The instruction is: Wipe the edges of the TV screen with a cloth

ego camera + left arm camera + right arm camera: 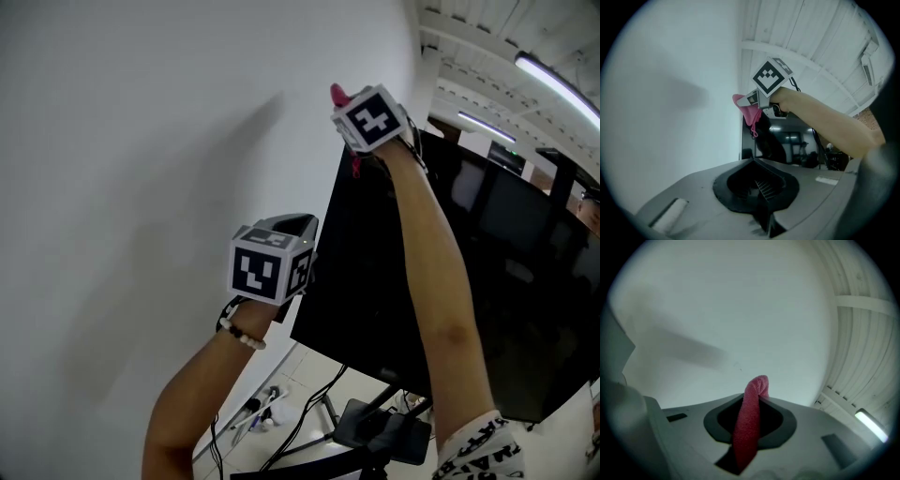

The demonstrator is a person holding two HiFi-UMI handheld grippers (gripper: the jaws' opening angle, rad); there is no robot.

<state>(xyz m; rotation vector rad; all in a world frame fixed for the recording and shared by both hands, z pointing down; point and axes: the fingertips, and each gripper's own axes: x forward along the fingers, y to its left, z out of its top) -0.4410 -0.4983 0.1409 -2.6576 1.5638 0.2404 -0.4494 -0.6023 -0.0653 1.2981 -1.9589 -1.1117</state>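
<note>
Plain white wall (141,187) on the left, pale tiled floor (286,367) with loose cables (305,417) down low, and strip lights (555,82) on a white ribbed ceiling (469,28).

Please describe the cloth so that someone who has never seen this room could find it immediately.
Find the big black TV screen standing before the white wall. Go up to its top corner nearest that wall, where the right gripper is held. The cloth is the small pink strip pinched in its jaws, the only coloured thing among black and white.
</note>
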